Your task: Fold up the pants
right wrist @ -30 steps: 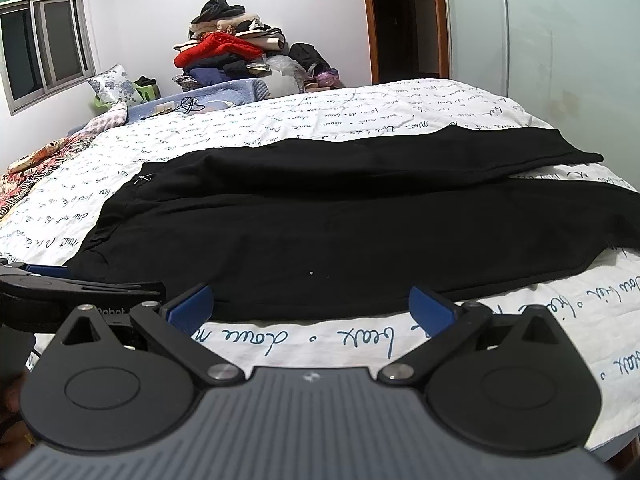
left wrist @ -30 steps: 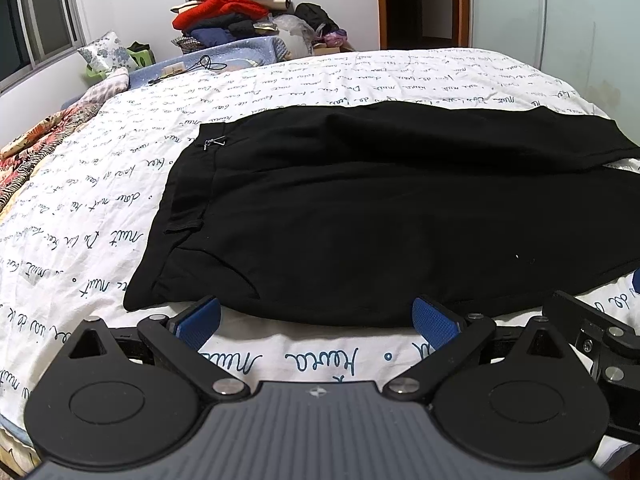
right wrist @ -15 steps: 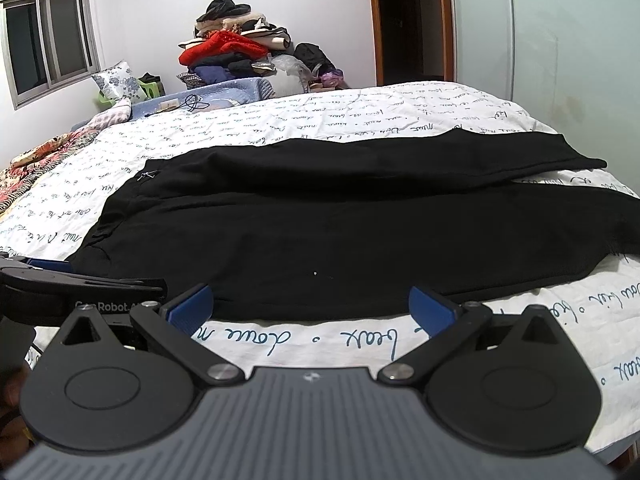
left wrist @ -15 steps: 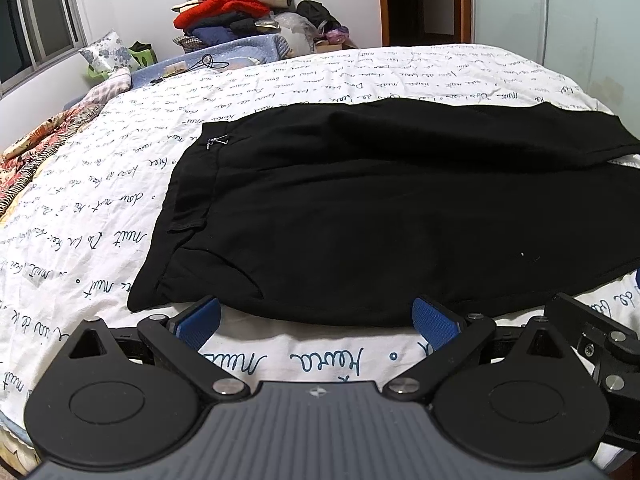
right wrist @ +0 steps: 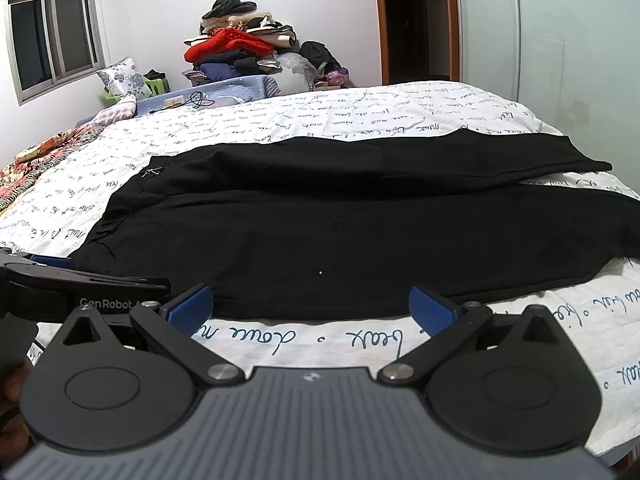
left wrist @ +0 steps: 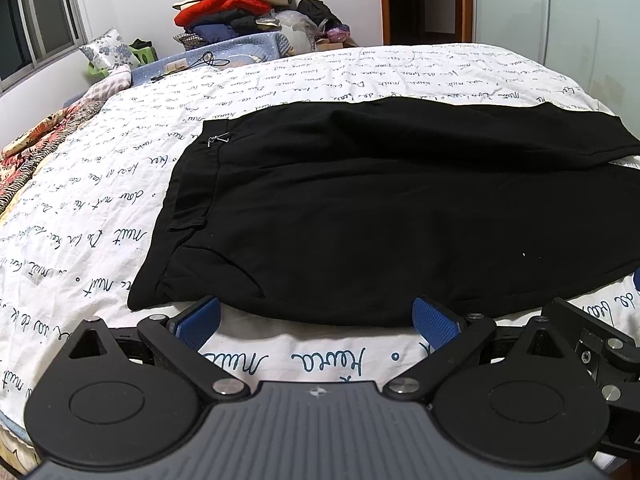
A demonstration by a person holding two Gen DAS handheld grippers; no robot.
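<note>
Black pants point(left wrist: 360, 208) lie flat on the bed, waistband to the left, both legs running right; the far leg lies partly over the near one. They also show in the right wrist view point(right wrist: 340, 216). My left gripper point(left wrist: 316, 318) is open and empty, its blue pads point(left wrist: 198, 316) just short of the pants' near edge by the waist. My right gripper point(right wrist: 312, 306) is open and empty at the near edge further along the leg. The right gripper's body shows at the left view's right edge point(left wrist: 592, 344).
The bed has a white sheet with blue script point(left wrist: 120, 184). A pile of clothes point(left wrist: 232, 12) sits at the far end by the wall, with a pillow point(left wrist: 106, 46) and a patterned blanket point(left wrist: 36, 148) at left. A wardrobe point(right wrist: 560, 32) stands at right.
Both grippers have risen slightly and tilted up, so the pants sit lower in view. The pants have not moved. Both stay open.
</note>
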